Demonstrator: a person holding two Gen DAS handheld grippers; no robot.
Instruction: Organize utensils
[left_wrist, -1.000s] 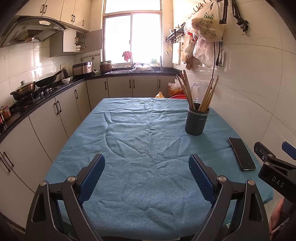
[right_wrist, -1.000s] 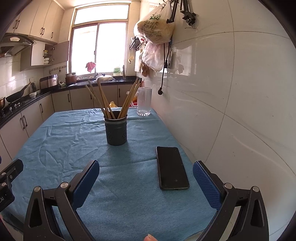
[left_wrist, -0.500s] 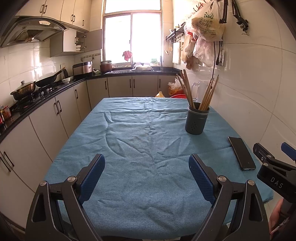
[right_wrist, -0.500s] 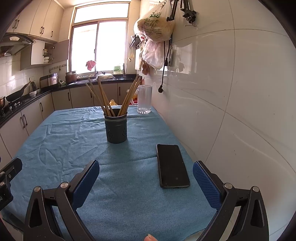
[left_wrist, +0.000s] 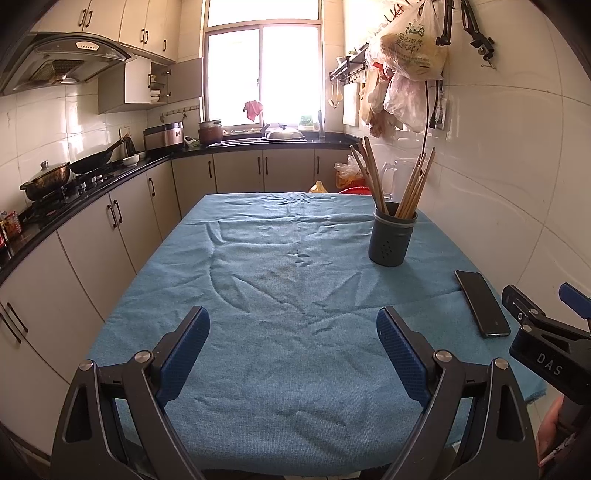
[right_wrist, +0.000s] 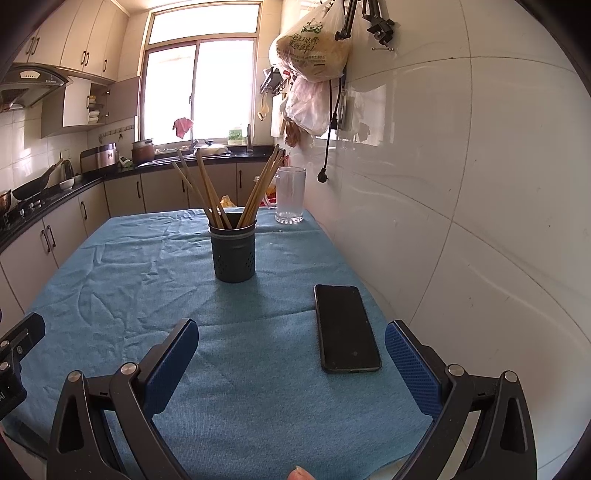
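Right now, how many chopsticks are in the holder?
About 9, all in the holder: roughly 4 lean left, roughly 5 lean right. They overlap, so some may be hidden.

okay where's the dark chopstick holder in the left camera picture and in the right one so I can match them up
Left wrist view: the chopstick holder stands right of center, on the blue cloth.
Right wrist view: the holder stands near the center, slightly left.
Shared landmark: the black phone lies nearer the camera and right of the holder in both.
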